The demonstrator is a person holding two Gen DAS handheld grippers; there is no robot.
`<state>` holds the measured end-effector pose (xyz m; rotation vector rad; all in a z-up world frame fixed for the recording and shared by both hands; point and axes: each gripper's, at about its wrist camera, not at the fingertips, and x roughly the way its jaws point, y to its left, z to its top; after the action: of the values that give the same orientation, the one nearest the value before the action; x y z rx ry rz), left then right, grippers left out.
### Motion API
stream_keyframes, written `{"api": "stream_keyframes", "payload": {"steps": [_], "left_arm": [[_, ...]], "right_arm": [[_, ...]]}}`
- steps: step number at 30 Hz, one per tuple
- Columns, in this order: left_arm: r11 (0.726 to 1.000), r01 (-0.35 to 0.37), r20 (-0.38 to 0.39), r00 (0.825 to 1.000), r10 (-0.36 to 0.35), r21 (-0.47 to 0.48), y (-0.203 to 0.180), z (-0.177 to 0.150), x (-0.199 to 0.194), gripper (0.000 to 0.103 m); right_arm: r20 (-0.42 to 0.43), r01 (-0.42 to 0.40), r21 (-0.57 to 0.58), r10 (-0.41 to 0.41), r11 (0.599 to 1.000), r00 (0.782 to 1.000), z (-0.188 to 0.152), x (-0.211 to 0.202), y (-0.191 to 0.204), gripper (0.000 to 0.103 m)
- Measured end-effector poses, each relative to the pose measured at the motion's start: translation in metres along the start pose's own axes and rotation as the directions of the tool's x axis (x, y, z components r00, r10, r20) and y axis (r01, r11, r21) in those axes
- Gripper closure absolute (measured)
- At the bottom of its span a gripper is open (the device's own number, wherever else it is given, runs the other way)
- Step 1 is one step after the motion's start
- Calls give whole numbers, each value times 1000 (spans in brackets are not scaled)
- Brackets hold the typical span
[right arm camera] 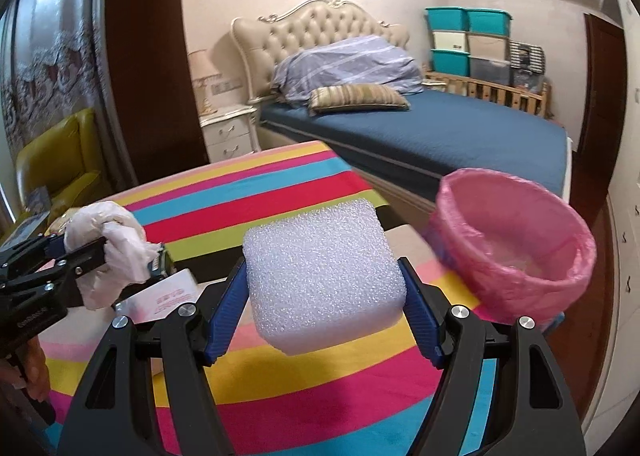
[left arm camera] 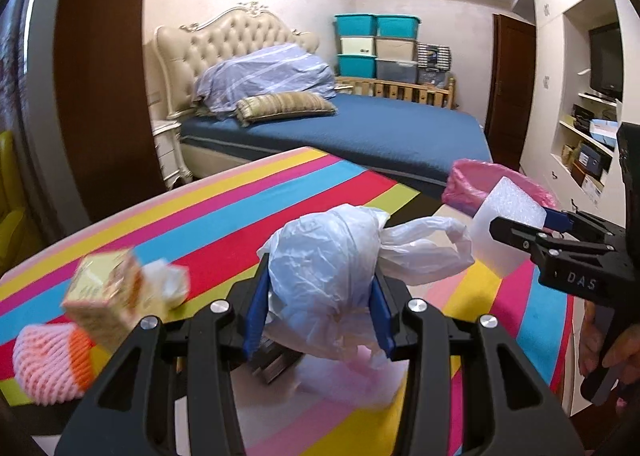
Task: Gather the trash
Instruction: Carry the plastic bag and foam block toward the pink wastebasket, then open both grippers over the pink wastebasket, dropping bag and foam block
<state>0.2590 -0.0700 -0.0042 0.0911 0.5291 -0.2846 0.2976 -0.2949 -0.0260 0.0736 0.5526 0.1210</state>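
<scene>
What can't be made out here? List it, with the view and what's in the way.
- Carton, left wrist view: motion blur makes its print unreadable.
- Pink-lined bin, right wrist view: its near wall hides the bottom; in the left wrist view the foam block covers part of it.
- Card under the plastic bag: partly covered by the bag and left tool.

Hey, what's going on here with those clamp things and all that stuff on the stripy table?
A person is clearing trash with a handheld gripper in each hand. The left gripper is shut on a crumpled white plastic bag; the right gripper is shut on a white foam block. Both are held above the striped table, near a pink-lined bin. A small carton and pink foam netting lie on the table.
</scene>
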Motion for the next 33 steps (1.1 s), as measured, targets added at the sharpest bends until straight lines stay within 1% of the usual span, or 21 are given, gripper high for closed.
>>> {"api": "stream_keyframes", "payload": {"steps": [5, 9, 11, 14, 18, 24, 31, 32, 33], "left_arm": [[998, 46, 37, 998, -48, 38, -27, 19, 18, 60], [993, 100, 48, 993, -103, 66, -51, 35, 36, 59], [988, 132, 57, 989, -137, 83, -65, 44, 47, 58], [979, 179, 60, 981, -185, 102, -85, 57, 65, 58], [967, 233, 40, 970, -238, 101, -111, 79, 96, 58], [955, 283, 13, 958, -286, 88, -145, 104, 139, 57], [935, 330, -18, 944, -330, 129, -193, 124, 186, 56], [931, 341, -30, 940, -340, 134, -201, 126, 196, 55], [929, 345, -37, 939, -343, 135, -208, 128, 202, 54]], "right_arm": [[33, 52, 38, -53, 998, 998, 4, -7, -28, 33], [63, 121, 51, -124, 991, 990, 9, -12, -60, 33], [63, 135, 61, -138, 989, 988, 10, -11, -75, 33], [64, 177, 60, -181, 982, 982, 14, -8, -100, 33], [76, 216, 68, -221, 974, 972, 20, -1, -135, 32], [68, 249, 86, -255, 965, 965, 20, 17, -177, 32], [68, 245, 94, -252, 965, 965, 16, 32, -200, 31], [60, 245, 99, -251, 965, 966, 13, 36, -205, 28], [55, 242, 105, -249, 965, 967, 11, 38, -206, 22]]}}
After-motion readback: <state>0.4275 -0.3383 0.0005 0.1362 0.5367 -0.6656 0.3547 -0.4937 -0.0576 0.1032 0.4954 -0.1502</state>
